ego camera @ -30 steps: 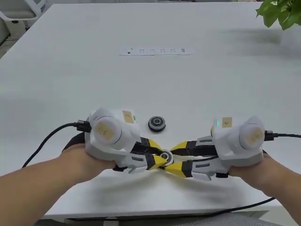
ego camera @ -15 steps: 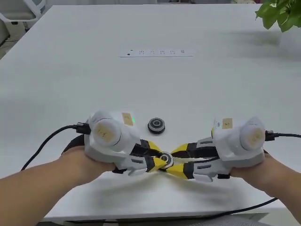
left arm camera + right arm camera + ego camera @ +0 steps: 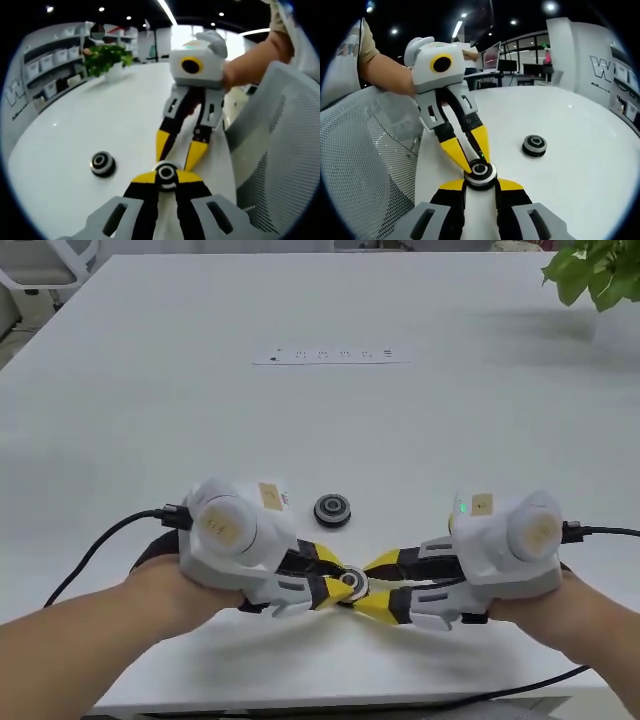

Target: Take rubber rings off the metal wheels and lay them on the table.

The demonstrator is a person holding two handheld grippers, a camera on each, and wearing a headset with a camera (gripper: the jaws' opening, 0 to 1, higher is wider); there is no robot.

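A small metal wheel with a black rubber ring (image 3: 349, 582) is held just above the table's near edge, between both grippers. My left gripper (image 3: 331, 586) comes in from the left and is shut on it; the wheel (image 3: 166, 173) sits between its yellow tips. My right gripper (image 3: 371, 592) comes in from the right, also shut on this wheel (image 3: 480, 173). A second wheel (image 3: 332, 509) with its rubber ring on lies flat on the table just beyond them. It appears in both gripper views too (image 3: 102, 163) (image 3: 534, 145).
The white table (image 3: 450, 430) stretches far ahead. A white power strip (image 3: 330, 356) lies at mid-distance, and a green plant (image 3: 595, 270) stands at the far right corner. A mesh chair back (image 3: 375, 165) is close behind the near edge. Black cables trail from both grippers.
Both grippers stay clamped on the same wheel at the near edge. Only the head camera has shifted slightly.
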